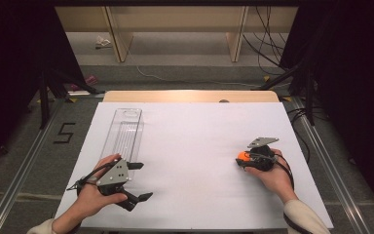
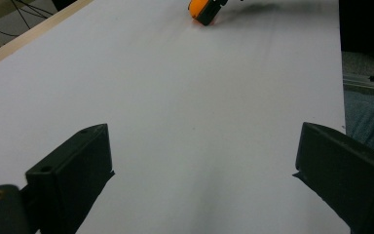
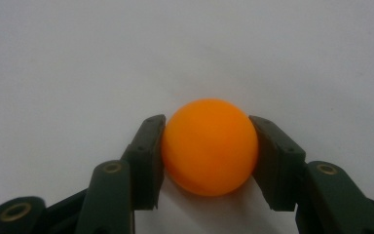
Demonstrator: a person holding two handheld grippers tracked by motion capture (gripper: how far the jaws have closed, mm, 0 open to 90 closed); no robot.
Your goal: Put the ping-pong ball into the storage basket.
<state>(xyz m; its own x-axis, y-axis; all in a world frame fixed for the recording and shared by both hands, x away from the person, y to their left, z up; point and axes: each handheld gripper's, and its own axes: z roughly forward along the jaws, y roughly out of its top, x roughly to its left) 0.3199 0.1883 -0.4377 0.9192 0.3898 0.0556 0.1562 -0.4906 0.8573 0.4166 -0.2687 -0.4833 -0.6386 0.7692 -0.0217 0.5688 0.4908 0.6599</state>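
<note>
Now orange ball (image 3: 209, 146) between right hand-held gripper's (image 3: 207, 151) pads.

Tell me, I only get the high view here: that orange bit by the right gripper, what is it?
Observer: An orange ball, round and smooth; the right gripper view shows it whole.
Operator: Is it actually held?
Observer: Yes, the right gripper has a pad pressed on each side of it.
Operator: And the left gripper, has it got anything?
Observer: No, the left gripper stands wide open over the bare white table.
</note>
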